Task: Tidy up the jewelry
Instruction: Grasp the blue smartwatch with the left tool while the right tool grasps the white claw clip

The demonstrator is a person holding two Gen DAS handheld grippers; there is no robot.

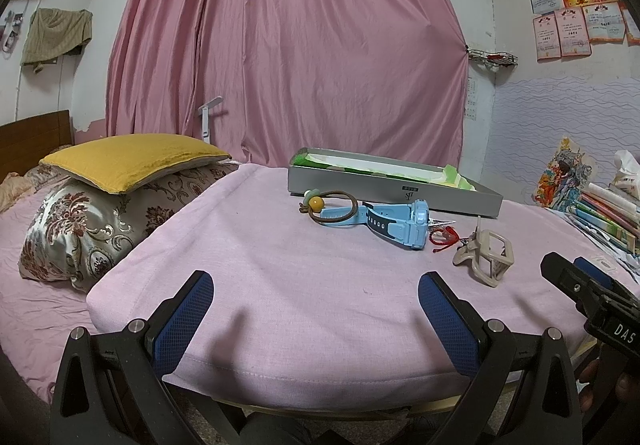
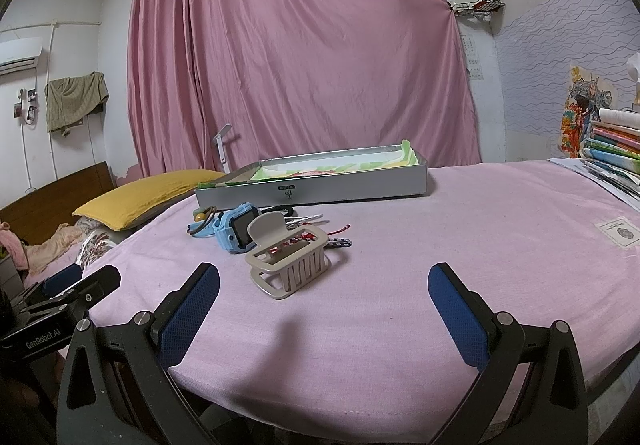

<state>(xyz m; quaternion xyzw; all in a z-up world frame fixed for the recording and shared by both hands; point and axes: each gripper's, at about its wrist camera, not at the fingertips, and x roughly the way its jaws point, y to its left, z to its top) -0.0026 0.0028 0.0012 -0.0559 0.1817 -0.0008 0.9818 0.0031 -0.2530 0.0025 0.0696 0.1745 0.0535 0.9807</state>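
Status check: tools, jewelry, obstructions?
Left tool, right tool open, empty. Hair claw, blue watch loose before grey box. Nothing blocking.

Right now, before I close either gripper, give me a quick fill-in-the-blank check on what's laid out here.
1. The watch on the pink cloth is light ____.
2. The beige hair claw lies nearest the ____ gripper.
3. The grey box stands with its lid ____.
4. Left gripper and right gripper both hold ____.

Missing words: blue; right; off; nothing
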